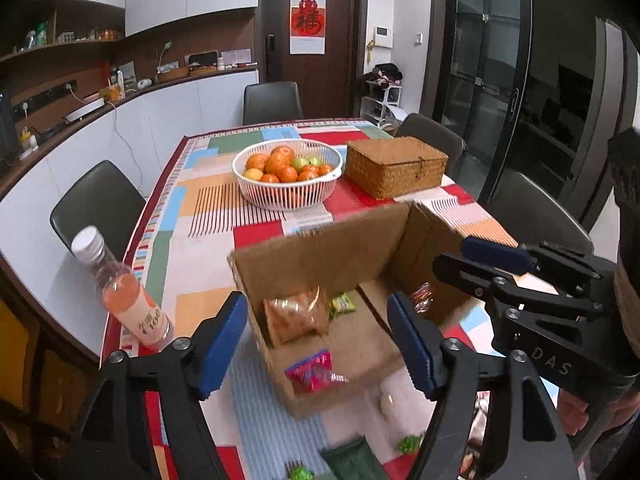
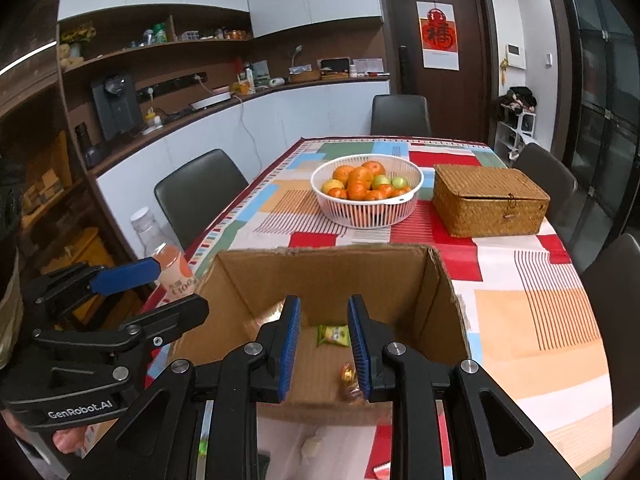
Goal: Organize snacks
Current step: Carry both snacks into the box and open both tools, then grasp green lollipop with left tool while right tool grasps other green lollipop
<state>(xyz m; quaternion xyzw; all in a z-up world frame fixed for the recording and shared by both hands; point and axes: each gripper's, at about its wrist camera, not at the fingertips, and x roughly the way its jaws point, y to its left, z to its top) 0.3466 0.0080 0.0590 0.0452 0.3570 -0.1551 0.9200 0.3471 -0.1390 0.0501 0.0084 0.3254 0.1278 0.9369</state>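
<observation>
An open cardboard box (image 1: 320,248) (image 2: 320,268) stands on the table near its front edge. Inside lie a tan bread pack (image 1: 294,314), a pink packet (image 1: 312,370), a small green packet (image 1: 342,303) (image 2: 334,335) and a gold-wrapped sweet (image 2: 348,374). My left gripper (image 1: 320,344) is open and empty, above the box's near left part. My right gripper (image 2: 323,346) is open and empty over the box's near edge; it also shows in the left wrist view (image 1: 476,264). Loose green snacks (image 1: 408,444) and a small white piece (image 1: 386,402) lie on the table before the box.
A pink drink bottle (image 1: 132,304) (image 2: 174,268) stands at the table's left edge. A white basket of oranges (image 1: 287,192) (image 2: 366,212) and a closed wicker box (image 1: 394,166) (image 2: 488,204) sit behind the cardboard box. Dark chairs (image 1: 96,204) surround the table.
</observation>
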